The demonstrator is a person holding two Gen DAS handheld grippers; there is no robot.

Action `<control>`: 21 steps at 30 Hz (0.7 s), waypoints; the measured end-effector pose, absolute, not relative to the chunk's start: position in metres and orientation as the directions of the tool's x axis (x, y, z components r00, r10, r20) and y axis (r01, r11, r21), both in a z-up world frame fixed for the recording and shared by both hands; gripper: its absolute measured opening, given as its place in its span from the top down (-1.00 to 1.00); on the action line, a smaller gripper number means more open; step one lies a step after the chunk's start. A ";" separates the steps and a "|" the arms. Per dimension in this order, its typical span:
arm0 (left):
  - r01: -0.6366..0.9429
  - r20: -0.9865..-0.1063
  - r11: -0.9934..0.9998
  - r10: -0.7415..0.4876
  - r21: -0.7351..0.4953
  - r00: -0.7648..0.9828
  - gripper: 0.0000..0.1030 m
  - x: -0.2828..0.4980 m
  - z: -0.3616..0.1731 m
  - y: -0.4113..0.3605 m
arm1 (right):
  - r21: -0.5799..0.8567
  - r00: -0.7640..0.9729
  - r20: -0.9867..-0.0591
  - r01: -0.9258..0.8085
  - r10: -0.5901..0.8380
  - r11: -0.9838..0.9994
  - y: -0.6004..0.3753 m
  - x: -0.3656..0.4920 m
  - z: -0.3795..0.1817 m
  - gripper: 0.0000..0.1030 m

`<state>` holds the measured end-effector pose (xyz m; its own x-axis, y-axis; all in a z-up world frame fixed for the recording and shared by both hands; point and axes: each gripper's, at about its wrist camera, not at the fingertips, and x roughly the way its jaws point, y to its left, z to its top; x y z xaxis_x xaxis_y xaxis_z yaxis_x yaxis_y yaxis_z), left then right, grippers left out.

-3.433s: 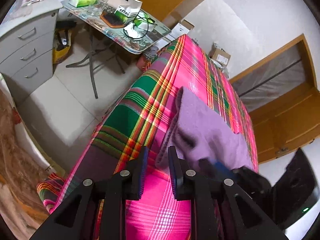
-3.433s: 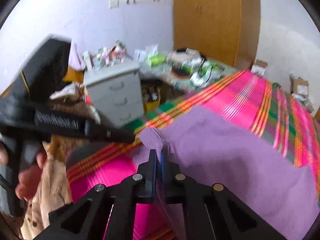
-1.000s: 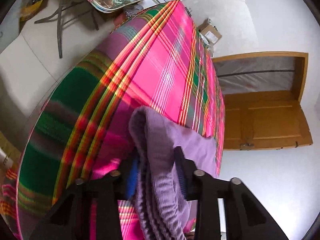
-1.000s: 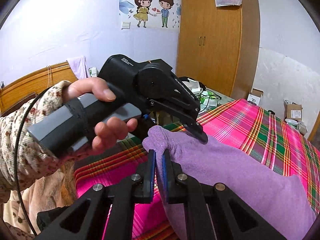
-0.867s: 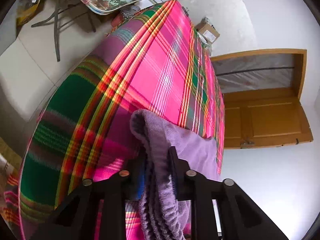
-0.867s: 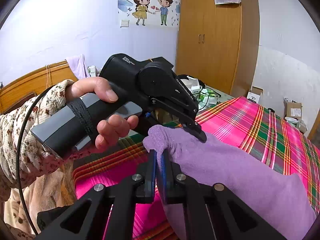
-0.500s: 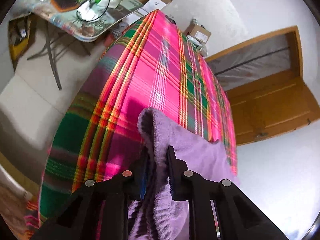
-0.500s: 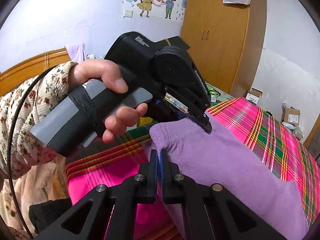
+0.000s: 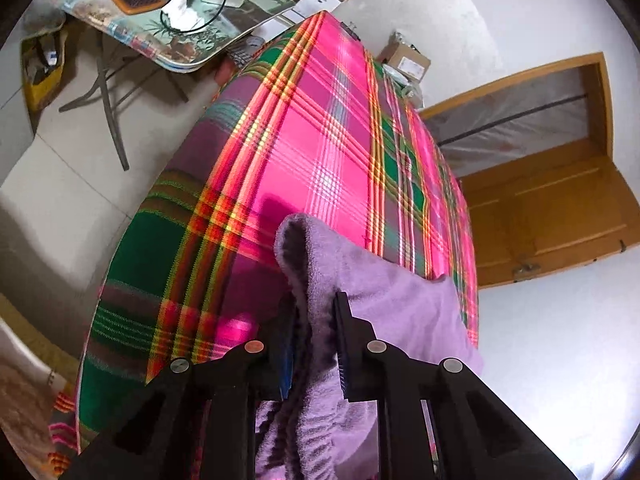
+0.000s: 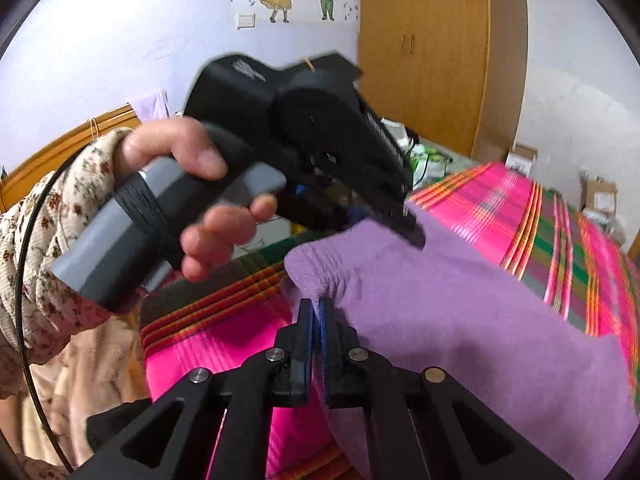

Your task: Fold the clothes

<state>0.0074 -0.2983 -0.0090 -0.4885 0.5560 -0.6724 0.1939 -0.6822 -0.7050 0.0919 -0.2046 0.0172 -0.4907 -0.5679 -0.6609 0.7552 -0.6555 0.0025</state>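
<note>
Since three seconds back, raised off the plaid bed [image 9: 320, 152] and pinched at adjoining spots of one edge: purple garment [image 10: 460, 308], left gripper [image 9: 316, 328] jaws narrow on a thick bunch, right gripper [image 10: 316, 332] jaws nearly closed on thin hem. Hangs rightward over bed.

Purple garment [image 9: 384, 300]: soft cloth, fleecy nap, matt; ribbed knit is seen at the hem.
Bedspread [image 9: 320, 148]: woven plaid cloth with a slight sheen.
Left tool [image 9: 316, 320]: matt black plastic, with bright metal screw heads.
Right tool [image 10: 316, 320]: the same matt black plastic; pads possibly blue rubber.
Sleeve [image 10: 44, 240]: thin floral cloth, crinkled.
Wardrobe [image 10: 436, 52]: smooth wood, satin finish.
Floor [image 9: 68, 176]: pale tiles, smooth.
</note>
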 end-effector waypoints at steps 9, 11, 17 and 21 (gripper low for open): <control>0.199 -0.682 -0.693 0.540 -0.693 -0.492 0.65 0.013 0.003 -0.293 | -0.034 -0.523 -0.628 0.758 -0.576 -0.651 -0.195 0.102 0.020 0.42; 0.201 -0.692 -0.702 0.535 -0.684 -0.485 0.65 0.012 0.002 -0.292 | -0.055 -0.529 -0.628 0.762 -0.571 -0.645 -0.198 0.105 0.020 0.30; 0.204 -0.705 -0.704 0.551 -0.680 -0.448 0.65 0.005 -0.008 -0.295 | -0.202 -0.569 -0.648 0.769 -0.507 -0.606 -0.223 0.116 0.011 0.25; 0.187 -0.703 -0.708 0.560 -0.681 -0.438 0.65 0.004 -0.012 -0.296 | -0.292 -0.605 -0.675 0.745 -0.423 -0.599 -0.240 0.110 0.001 0.25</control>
